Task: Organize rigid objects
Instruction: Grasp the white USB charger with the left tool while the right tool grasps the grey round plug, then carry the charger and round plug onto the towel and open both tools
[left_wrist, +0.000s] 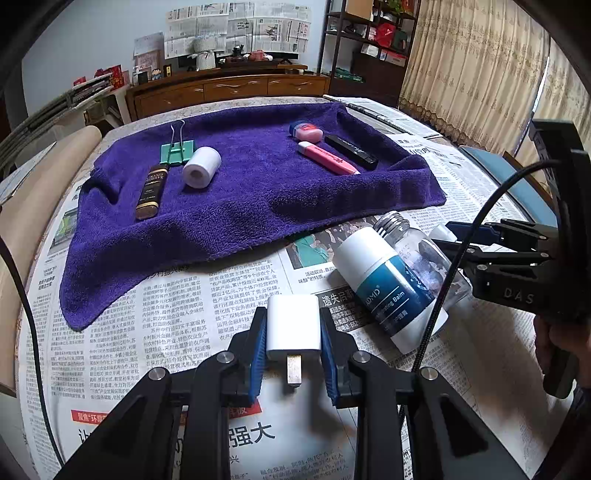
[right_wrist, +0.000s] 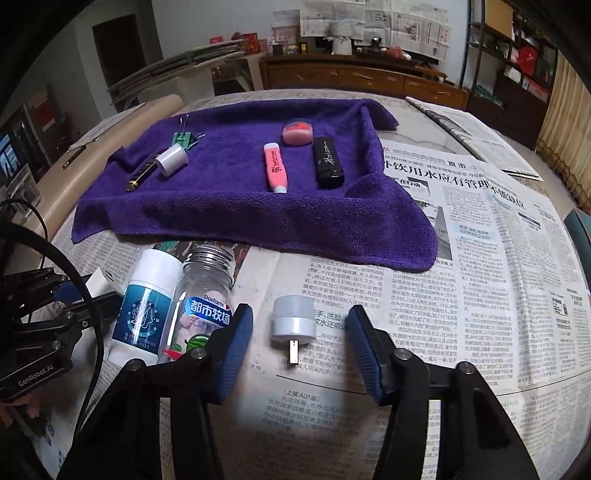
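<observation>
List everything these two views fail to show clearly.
- Left wrist view: clear plastic bottle's label, hidden behind the white-and-blue balm tube.
- Right wrist view: green binder clip, mostly behind the white cylinder.
- Left wrist view: black rectangular lighter's script, too small.

Left gripper (left_wrist: 293, 350): matte black linkage arms, silver round screws at the pivots, ribbed blue pads on the jaws, white "GenRobot.AI" lettering on its housing. Right gripper (right_wrist: 300, 345): same black frame, silver screws, blue ribbed pads, raised "DAS" lettering on the body. Black braided cable (left_wrist: 443, 280) trailing from each unit.
</observation>
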